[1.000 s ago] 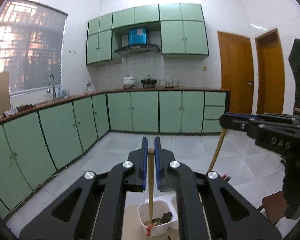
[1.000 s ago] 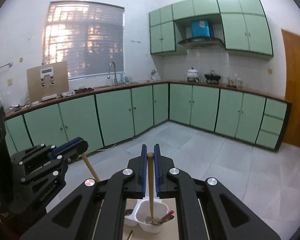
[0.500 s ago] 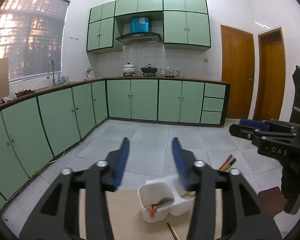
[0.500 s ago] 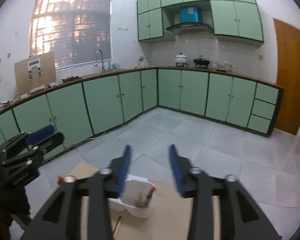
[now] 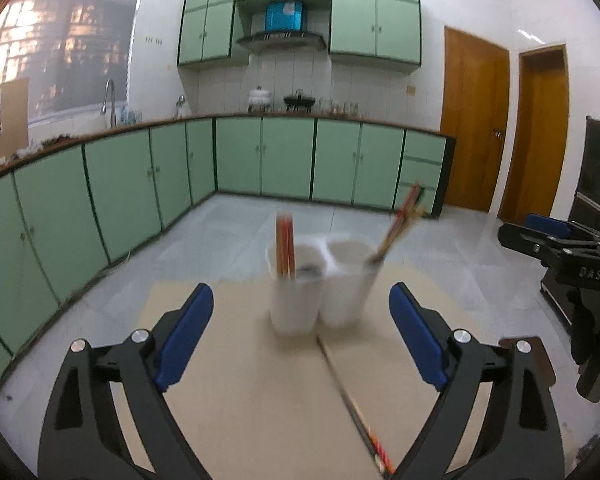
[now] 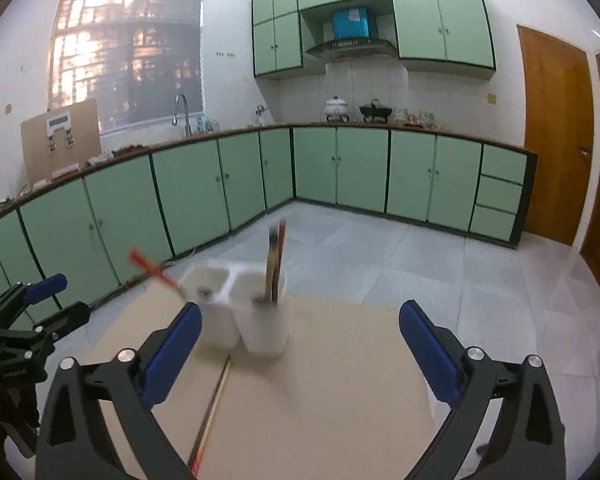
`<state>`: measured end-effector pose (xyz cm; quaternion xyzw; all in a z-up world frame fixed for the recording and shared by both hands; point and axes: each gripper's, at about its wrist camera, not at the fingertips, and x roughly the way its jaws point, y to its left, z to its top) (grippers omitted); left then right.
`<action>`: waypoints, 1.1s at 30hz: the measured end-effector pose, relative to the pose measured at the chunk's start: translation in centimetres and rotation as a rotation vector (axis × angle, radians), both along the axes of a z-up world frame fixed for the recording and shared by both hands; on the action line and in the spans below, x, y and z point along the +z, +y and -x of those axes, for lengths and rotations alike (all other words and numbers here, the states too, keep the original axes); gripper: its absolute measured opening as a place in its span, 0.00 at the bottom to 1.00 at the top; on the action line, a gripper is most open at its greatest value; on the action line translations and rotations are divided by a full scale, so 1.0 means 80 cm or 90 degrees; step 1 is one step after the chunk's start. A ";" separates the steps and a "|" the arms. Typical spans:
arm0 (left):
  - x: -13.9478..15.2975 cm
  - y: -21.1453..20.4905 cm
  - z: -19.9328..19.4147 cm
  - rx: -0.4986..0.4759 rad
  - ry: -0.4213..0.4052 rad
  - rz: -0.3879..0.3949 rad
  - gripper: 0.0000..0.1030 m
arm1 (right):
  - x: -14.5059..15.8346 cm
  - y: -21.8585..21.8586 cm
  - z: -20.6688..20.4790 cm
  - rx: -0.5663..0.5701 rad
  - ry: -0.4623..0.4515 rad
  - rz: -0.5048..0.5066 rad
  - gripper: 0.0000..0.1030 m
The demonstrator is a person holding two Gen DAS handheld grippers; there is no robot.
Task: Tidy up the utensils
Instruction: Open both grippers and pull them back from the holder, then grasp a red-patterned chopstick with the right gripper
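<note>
A white two-compartment holder [image 5: 316,292] stands on a beige table [image 5: 240,380]. Red chopsticks [image 5: 285,248] stand upright in its left cup, and more chopsticks [image 5: 400,220] lean right out of the other cup. One chopstick [image 5: 352,400] lies flat on the table in front of the holder. My left gripper [image 5: 300,294] is low over the table, its jaws opening wide, with nothing between the pads. My right gripper [image 6: 300,310] is likewise opening and empty, facing the holder [image 6: 244,320]. The flat chopstick [image 6: 212,412] lies between its fingers' reach and the holder.
The right gripper [image 5: 548,240] shows at the right edge of the left wrist view, and the left gripper [image 6: 40,300] at the left edge of the right wrist view. Beyond the table's far edge are tiled floor [image 6: 400,248], green cabinets [image 5: 120,192] and wooden doors [image 5: 472,120].
Both grippers were shut on an upright chopstick above the holder. They have opened wide and sunk toward the table, and the chopsticks now stand in the holder's cups.
</note>
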<state>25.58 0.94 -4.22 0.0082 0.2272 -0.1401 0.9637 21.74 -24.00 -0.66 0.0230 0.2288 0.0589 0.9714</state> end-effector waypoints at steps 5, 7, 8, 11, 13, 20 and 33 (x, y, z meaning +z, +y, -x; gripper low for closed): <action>-0.053 0.013 0.031 0.024 0.056 -0.006 0.87 | -0.059 0.006 0.036 -0.012 0.047 0.007 0.94; -0.073 0.016 0.040 0.032 0.077 -0.014 0.87 | -0.078 0.011 0.047 -0.011 0.066 0.002 0.94; -0.084 0.018 0.045 0.038 0.089 -0.021 0.87 | -0.089 0.014 0.052 -0.011 0.078 -0.002 0.94; -0.108 0.023 0.056 0.049 0.120 -0.024 0.87 | -0.114 0.021 0.065 -0.012 0.104 -0.012 0.94; -0.126 0.026 0.064 0.055 0.138 -0.025 0.87 | -0.133 0.030 0.074 -0.013 0.124 -0.016 0.94; -0.161 0.034 0.086 0.068 0.171 -0.048 0.87 | -0.178 0.070 0.099 -0.001 0.163 0.002 0.90; -0.172 0.061 0.088 0.093 0.197 -0.054 0.87 | -0.209 0.120 0.100 0.060 0.238 -0.011 0.50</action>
